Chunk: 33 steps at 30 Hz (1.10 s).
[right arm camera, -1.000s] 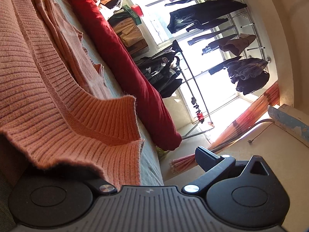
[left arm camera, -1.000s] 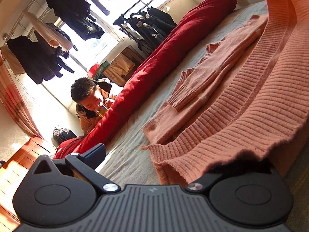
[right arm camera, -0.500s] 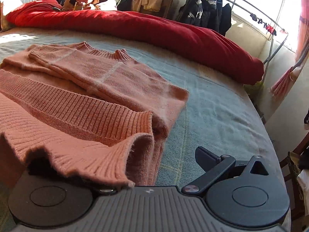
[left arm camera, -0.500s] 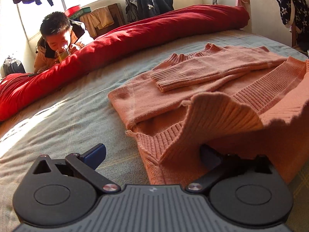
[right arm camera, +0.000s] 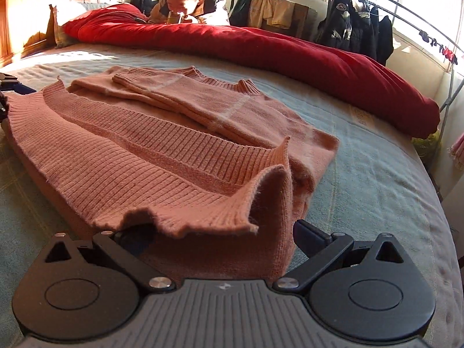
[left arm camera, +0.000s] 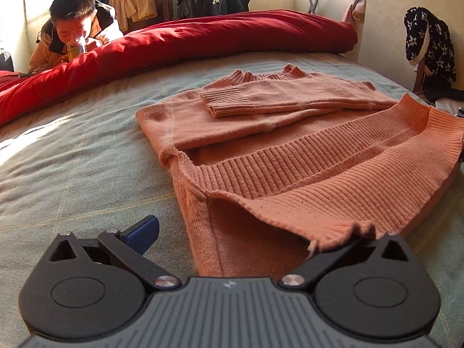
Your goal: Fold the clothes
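Observation:
An orange knit sweater (left arm camera: 261, 121) lies on the grey-green bed (left arm camera: 72, 159), sleeves folded across its chest, collar toward the far side. Its ribbed hem (left arm camera: 333, 185) is raised toward me and spans both grippers. My left gripper (left arm camera: 249, 235) stands open; the hem's edge drapes over its right finger, while the blue left finger (left arm camera: 143, 230) is bare. In the right wrist view the sweater (right arm camera: 203, 107) shows again. My right gripper (right arm camera: 221, 236) is open too, with the hem corner (right arm camera: 261, 203) hanging between its fingers and covering the left one.
A long red quilt roll (left arm camera: 203, 40) runs along the bed's far side. A person (left arm camera: 75, 29) leans on it at the back left. Dark coats hang on a rack (right arm camera: 356, 29) by the window. A starred garment (left arm camera: 429, 46) hangs at the right.
Both wrist views have swung from a steep tilt to level. The raised hem has come down closer to the bed and now sags between the two grippers.

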Available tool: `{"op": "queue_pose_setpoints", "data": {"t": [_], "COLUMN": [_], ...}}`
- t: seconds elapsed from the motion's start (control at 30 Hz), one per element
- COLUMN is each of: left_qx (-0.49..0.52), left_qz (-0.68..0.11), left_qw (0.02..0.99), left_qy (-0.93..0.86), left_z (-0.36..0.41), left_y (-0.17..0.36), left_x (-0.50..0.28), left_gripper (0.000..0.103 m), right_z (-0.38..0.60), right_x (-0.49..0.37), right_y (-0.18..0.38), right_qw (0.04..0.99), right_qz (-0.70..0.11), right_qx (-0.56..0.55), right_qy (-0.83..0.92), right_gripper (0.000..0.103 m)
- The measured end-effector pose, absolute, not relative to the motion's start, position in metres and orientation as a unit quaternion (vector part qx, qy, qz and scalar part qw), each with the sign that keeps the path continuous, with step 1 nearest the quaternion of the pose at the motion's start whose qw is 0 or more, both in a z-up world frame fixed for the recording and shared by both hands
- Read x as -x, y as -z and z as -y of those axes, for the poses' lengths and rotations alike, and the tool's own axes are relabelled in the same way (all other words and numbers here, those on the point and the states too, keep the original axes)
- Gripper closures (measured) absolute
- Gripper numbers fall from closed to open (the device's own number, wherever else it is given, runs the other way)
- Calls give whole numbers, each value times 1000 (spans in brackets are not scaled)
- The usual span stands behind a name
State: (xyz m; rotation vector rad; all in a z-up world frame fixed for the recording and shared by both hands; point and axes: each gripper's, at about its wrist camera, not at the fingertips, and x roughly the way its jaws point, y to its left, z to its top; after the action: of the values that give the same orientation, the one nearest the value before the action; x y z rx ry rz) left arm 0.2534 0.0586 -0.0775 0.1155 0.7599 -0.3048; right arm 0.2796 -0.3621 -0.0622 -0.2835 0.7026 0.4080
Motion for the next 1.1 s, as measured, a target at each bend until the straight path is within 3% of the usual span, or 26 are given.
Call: {"op": "queue_pose_setpoints", "data": {"t": [0.3, 0.47, 0.6, 0.77, 0.87, 0.9, 0.97, 1.03, 1.1], "left_qx": [-29, -53, -179, -418, -521, -539, -559, -570, -578], "left_qz": [-356, -346, -292, -184, -124, -117, -118, -131, -145], "left_qw": [916, 924, 931, 884, 839, 827, 810, 796, 784], "left_qy": [183, 156, 124, 97, 99, 109, 130, 153, 172], "left_z": [-61, -54, -29, 21, 44, 48, 53, 56, 59], "left_y": [80, 83, 79, 92, 105, 108, 111, 113, 115], "left_x": [-258, -263, -242, -206, -191, -188, -184, -184, -185], "left_gripper": [1, 1, 1, 1, 2, 8, 26, 57, 75], "right_z": [376, 370, 344, 296, 269, 263, 255, 252, 251], "right_x": [-286, -288, -267, -230, -215, -212, -209, -209, -209], "right_y": [58, 59, 58, 71, 87, 91, 94, 92, 87], "right_qw": [915, 927, 931, 884, 832, 818, 800, 797, 798], "right_qz": [-326, -309, -256, -153, -105, -98, -105, -124, -140], "right_qx": [56, 79, 210, 422, 531, 554, 575, 571, 562], "right_qy": [-229, -196, -152, -129, -119, -122, -139, -155, -165], "right_gripper": [0, 0, 0, 1, 12, 24, 45, 63, 88]}}
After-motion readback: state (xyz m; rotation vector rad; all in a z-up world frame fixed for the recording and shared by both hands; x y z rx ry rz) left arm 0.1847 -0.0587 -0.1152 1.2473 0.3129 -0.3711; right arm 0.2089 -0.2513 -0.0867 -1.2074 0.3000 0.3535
